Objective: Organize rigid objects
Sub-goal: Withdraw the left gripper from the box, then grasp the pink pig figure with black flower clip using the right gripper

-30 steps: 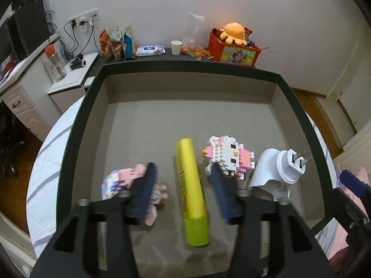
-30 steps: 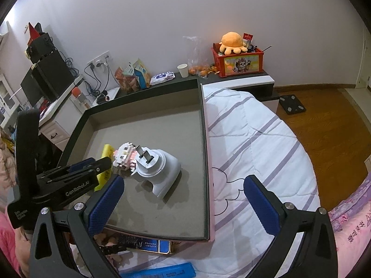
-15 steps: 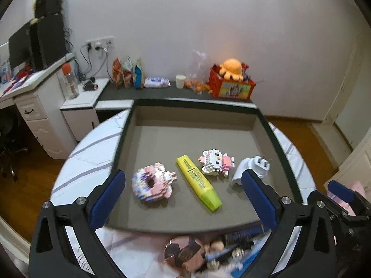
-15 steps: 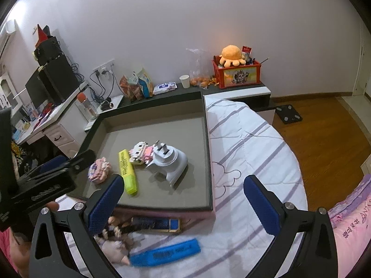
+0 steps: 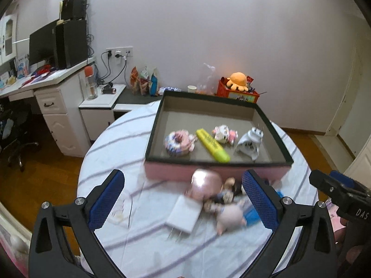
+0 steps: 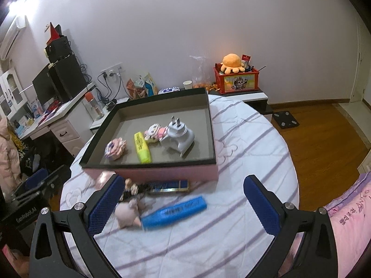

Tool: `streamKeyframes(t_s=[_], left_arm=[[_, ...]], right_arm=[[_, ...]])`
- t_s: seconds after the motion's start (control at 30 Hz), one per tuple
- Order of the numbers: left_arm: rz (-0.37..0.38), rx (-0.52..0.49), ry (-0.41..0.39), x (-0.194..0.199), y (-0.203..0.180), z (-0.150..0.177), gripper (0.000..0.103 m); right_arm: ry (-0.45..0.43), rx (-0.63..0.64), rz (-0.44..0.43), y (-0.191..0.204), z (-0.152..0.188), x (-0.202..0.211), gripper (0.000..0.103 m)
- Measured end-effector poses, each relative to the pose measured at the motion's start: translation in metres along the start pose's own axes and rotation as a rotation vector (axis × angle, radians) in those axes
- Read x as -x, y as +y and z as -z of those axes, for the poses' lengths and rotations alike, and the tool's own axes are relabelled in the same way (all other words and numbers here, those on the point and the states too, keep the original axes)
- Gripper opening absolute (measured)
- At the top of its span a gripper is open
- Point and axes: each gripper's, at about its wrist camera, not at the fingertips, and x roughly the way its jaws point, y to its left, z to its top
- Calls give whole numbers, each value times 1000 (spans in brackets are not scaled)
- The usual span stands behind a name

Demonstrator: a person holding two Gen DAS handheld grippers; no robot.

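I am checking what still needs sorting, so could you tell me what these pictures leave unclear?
- Small toys in front of the box: motion-blurred in the left wrist view; their exact kinds are unclear.
- Blue object: its print is blurred in the right wrist view; in the left one a gripper finger mostly covers it.
- White flat block: blurred, and absent from the right wrist view.

Left gripper (image 5: 183,199): jaws spread wide, empty, before the box (image 5: 215,170). Right gripper (image 6: 183,202): likewise, wide, empty.
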Motion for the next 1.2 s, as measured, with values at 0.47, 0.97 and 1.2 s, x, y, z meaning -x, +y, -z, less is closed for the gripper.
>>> streamKeyframes(t_s=[0.47,0.97,1.2], left_arm=[[-45,-8,5,17,10,33,103],[-100,30,36,1,37,45,103],[-118,54,65,-17,55,51,103]], right_arm=[[14,59,-28,26,32,5,103],[137,148,-34,63,51,-47,103],[173,179,-10,73,56,-68,103]])
